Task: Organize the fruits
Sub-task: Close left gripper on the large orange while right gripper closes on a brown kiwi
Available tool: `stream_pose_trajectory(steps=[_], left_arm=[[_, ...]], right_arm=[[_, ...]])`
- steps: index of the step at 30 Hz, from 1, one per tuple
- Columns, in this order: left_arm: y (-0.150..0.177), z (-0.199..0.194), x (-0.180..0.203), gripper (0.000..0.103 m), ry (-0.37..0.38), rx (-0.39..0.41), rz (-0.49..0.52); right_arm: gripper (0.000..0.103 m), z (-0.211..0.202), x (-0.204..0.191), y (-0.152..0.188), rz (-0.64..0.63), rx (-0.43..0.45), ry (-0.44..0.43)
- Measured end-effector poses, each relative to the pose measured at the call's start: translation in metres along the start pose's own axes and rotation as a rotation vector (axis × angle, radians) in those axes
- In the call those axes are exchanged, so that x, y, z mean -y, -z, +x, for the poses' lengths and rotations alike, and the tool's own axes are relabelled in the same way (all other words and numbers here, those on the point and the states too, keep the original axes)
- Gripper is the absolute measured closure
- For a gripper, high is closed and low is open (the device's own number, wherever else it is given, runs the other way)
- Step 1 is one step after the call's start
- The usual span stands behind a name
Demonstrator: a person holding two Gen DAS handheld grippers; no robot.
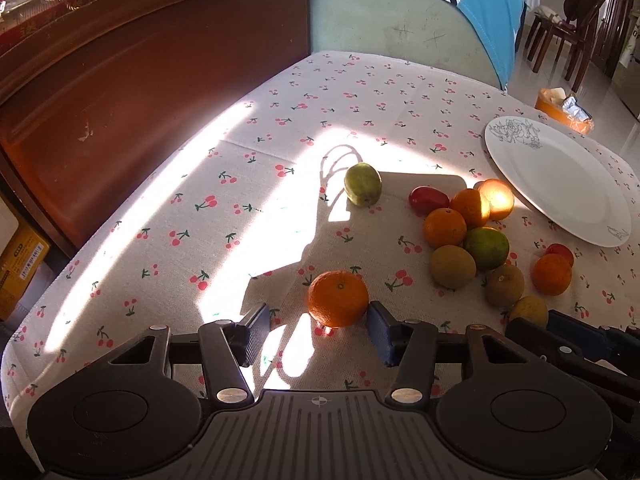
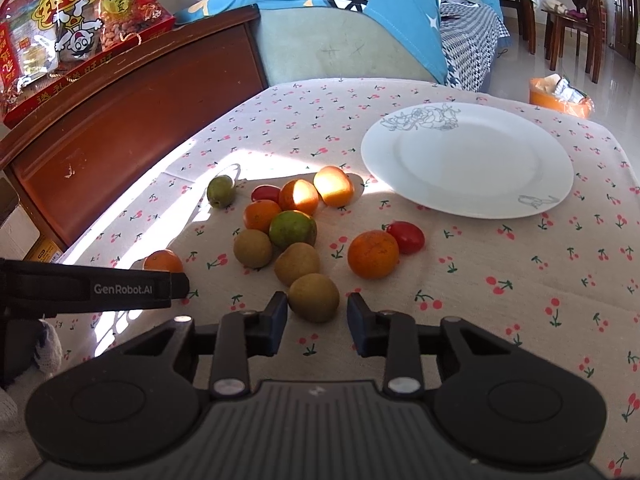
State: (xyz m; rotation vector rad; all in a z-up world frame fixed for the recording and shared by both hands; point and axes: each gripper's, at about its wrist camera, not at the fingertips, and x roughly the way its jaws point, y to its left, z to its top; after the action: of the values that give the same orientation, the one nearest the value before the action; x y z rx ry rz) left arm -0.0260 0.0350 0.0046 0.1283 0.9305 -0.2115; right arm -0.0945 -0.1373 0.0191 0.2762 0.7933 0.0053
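Observation:
My left gripper (image 1: 318, 330) is open, with an orange mandarin (image 1: 338, 298) on the cloth between its fingertips, close to the right finger. My right gripper (image 2: 317, 322) is open around a brown-green round fruit (image 2: 314, 297) that lies between its tips, not squeezed. A cluster of mandarins, brown fruits, a green citrus (image 2: 293, 229) and red tomatoes lies on the cherry-print tablecloth (image 2: 520, 280). A small green fruit (image 1: 362, 189) lies apart to the left. An empty white plate (image 2: 468, 158) stands at the far right; it also shows in the left wrist view (image 1: 560, 178).
A dark wooden cabinet (image 2: 132, 120) borders the table's left side, with a snack gift bag (image 2: 72, 28) on top. A green sofa with blue fabric (image 2: 352, 20) stands behind the table. An orange bin (image 2: 560, 96) is on the floor at the far right.

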Motion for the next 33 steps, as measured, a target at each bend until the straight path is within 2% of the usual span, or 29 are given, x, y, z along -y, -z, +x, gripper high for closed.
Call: stream_pose_trajectory(steps=[2,5,12,23,33], left_arm=[[0.000,0.000,0.001,0.060,0.002,0.007,0.005],[0.001,-0.002,0.003,0.074,0.023,0.020,0.013],[0.001,-0.006,0.016,0.075,0.052,0.055,0.033],[-0.012,-0.028,0.027,0.075,0.154,0.152,-0.002],[-0.026,-0.035,0.061,0.075,0.234,0.180,0.048]], right_arm=[[0.074,0.001,-0.002,0.001,-0.013,0.005,0.002],[0.074,0.001,-0.003,0.001,-0.020,0.013,0.003],[0.075,-0.003,0.000,0.000,-0.012,0.024,0.002],[0.075,-0.024,0.013,-0.011,0.036,0.099,0.007],[0.075,-0.036,0.039,-0.024,0.091,0.163,0.047]])
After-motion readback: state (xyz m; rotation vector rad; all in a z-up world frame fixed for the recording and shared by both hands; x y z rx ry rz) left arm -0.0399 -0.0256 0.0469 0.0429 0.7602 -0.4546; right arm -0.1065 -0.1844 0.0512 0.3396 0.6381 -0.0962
